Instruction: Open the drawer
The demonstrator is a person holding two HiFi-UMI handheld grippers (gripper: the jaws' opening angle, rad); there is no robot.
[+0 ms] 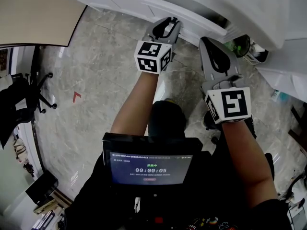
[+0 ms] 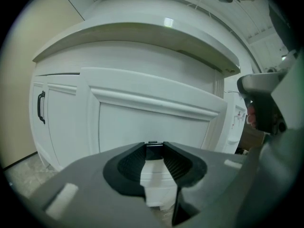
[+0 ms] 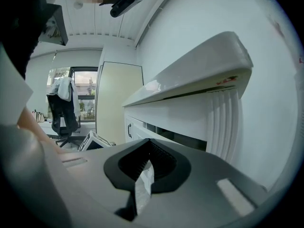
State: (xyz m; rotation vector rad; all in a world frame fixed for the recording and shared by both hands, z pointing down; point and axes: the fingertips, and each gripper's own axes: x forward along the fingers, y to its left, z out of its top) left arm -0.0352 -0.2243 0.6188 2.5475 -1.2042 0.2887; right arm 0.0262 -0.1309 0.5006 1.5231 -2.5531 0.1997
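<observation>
The white cabinet's drawer front (image 1: 180, 12) stands pulled out a little from the cabinet face. In the left gripper view the drawer front (image 2: 152, 114) fills the middle, set forward of the doors beside it. A dark gap (image 3: 176, 137) shows under the countertop in the right gripper view. My left gripper (image 1: 171, 22) points at the drawer front from just below it, shut, with nothing between its jaws (image 2: 152, 145). My right gripper (image 1: 209, 42) hangs to its right near the cabinet's fluted corner post (image 3: 223, 122), also shut and empty (image 3: 151, 143).
A cabinet door with a black handle (image 2: 41, 107) stands left of the drawer. A countertop edge (image 3: 190, 82) overhangs the cabinet. An office chair (image 1: 24, 99) is at the far left, a green object (image 1: 240, 45) by the cabinet's right corner. A screen (image 1: 151, 164) sits at my chest.
</observation>
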